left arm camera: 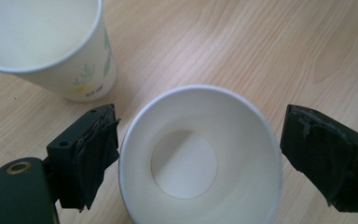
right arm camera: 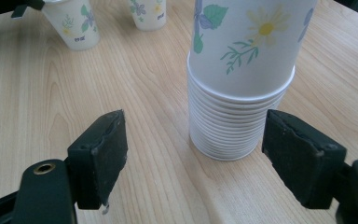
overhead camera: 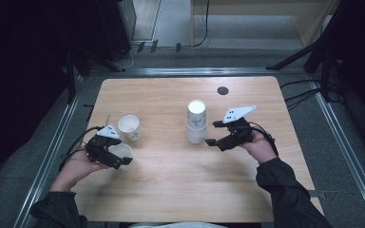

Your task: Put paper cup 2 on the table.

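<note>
A tall stack of flowered paper cups (overhead camera: 196,122) stands mid-table. My right gripper (overhead camera: 213,133) is open just to its right; in the right gripper view the stack (right arm camera: 240,93) stands just ahead of the gap between the jaws, nearer the right jaw, and my right gripper (right arm camera: 193,154) touches nothing. Two single cups stand at the left. One cup (overhead camera: 129,126) stands free. The other cup (overhead camera: 122,148) sits upright between the jaws of my left gripper (overhead camera: 123,156). From above, this cup (left arm camera: 200,140) keeps a round rim, with my left gripper (left arm camera: 200,156) open close on both sides.
The wooden table (overhead camera: 180,190) has a black round hole (overhead camera: 223,90) near its far edge. The free cup (left arm camera: 46,42) stands just beyond my left gripper's left jaw. Metal rails border the table on a grey floor.
</note>
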`<state>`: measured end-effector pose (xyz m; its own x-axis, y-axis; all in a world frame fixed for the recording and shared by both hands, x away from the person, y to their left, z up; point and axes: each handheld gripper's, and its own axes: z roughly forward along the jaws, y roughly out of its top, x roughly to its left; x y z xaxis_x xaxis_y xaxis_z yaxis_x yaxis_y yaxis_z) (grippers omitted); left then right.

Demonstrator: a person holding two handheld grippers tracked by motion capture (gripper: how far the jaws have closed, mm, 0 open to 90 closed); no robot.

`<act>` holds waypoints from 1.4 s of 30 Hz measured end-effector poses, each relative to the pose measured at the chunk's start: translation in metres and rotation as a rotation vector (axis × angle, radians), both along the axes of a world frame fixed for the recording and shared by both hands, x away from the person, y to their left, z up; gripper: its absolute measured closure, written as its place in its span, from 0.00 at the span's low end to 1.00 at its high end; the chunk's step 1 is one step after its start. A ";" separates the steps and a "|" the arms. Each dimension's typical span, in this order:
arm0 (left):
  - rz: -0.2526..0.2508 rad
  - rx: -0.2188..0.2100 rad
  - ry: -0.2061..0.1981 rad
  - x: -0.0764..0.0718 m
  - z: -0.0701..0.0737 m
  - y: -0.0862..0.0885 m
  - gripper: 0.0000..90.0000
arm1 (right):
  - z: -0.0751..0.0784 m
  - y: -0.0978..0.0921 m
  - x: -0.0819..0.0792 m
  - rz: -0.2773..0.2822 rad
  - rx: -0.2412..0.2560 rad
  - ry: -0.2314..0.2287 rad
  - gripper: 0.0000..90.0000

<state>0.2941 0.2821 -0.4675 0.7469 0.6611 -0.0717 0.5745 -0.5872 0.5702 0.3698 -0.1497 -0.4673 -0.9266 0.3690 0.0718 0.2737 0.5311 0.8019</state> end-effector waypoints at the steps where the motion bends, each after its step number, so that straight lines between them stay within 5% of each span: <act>1: 0.005 -0.015 -0.005 0.000 0.002 0.001 0.13 | 0.000 0.000 0.000 0.001 0.000 -0.001 0.25; 15: 0.028 -0.133 -0.073 0.004 0.023 -0.008 0.14 | -0.002 -0.002 -0.005 -0.005 -0.018 0.002 0.25; 42: -0.120 -0.122 -0.091 0.032 0.028 -0.096 0.15 | -0.010 -0.024 -0.037 -0.050 -0.064 0.001 0.25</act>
